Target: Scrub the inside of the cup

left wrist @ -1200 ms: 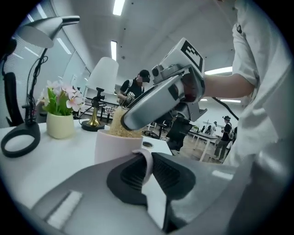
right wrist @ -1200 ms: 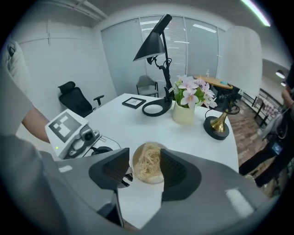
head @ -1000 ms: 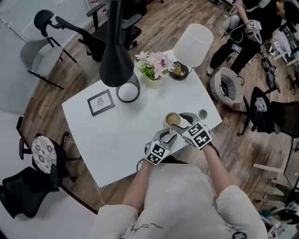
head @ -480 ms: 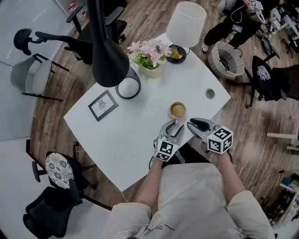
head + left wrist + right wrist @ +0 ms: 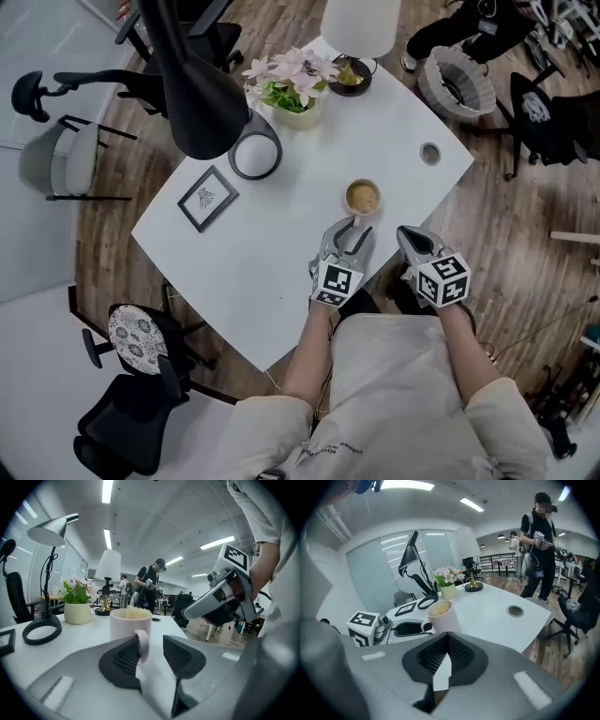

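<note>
The cup [image 5: 362, 198] stands upright on the white worktop [image 5: 272, 272], near the corner closest to us, with a pale fibrous wad [image 5: 434, 609] filling its mouth (a scrubber, we think, though we cannot be sure). Its handle [image 5: 143, 644] points back at us and sits between the jaws of the left claw [image 5: 352, 234]. These jaws stand apart: the handle leans on one pad and the other pad is clear of it. The right claw [image 5: 409, 236] hangs beside the worktop's edge. Its jaws have just been closing and now meet with nothing between them.

We judge the hold to be the weak point. With only one pad against the handle the cup is not pinned, so any push into it could spin or tip it. The worktop looks smooth and the edge is close, so a skid could carry the cup off.

Farther back on the worktop are a picture frame [image 5: 207, 198], a black desk lamp [image 5: 192, 94], a flower pot [image 5: 292, 89] and a cable grommet [image 5: 430, 153]. Around it we see wooden floor [image 5: 112, 216], office chairs [image 5: 66, 150] and a person [image 5: 539, 550] standing farther off.
</note>
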